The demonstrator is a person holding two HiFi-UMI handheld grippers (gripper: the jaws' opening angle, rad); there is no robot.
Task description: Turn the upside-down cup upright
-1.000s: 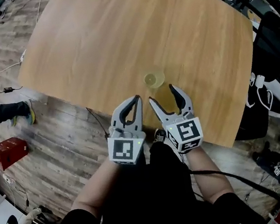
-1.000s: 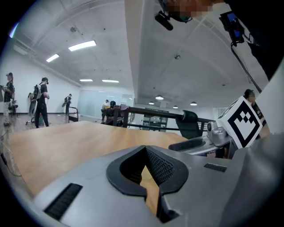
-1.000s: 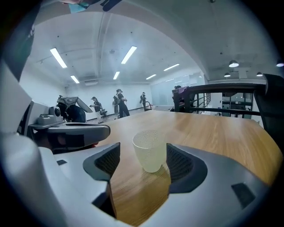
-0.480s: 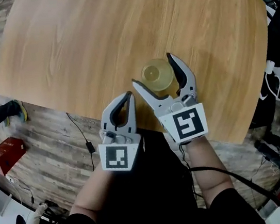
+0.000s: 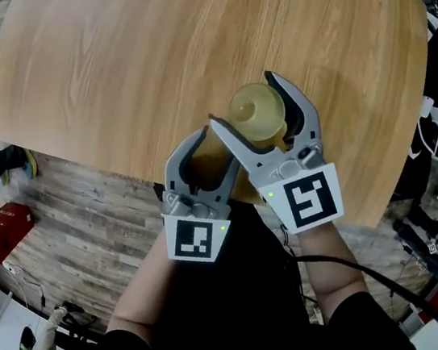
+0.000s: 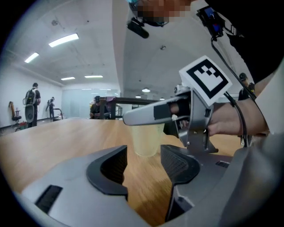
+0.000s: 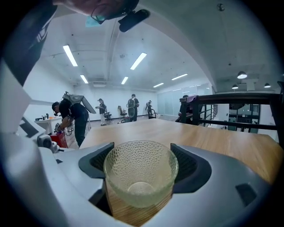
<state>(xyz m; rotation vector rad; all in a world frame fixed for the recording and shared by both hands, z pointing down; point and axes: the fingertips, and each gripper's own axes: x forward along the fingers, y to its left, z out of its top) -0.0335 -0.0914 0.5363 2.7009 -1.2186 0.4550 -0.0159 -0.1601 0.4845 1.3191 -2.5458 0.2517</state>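
While the left claw (image 6: 144, 155), just parting, hangs empty, the right claw (image 7: 141, 153), just spread wide, flanks a dimpled yellowish translucent cup (image 7: 141, 179).

One cup (image 5: 259, 115) out there, just the one, on the one table (image 5: 105, 65). Two grippers in play: the left gripper (image 6: 144, 153), jaws just opening with nothing between them, and the right gripper (image 5: 242, 97), jaws freshly spread with that cup between them. Two marker cubes (image 5: 197, 238), one apiece. Down on the floor, one red box (image 5: 7, 229). And far back in the right gripper view, I count four people (image 7: 71, 113).
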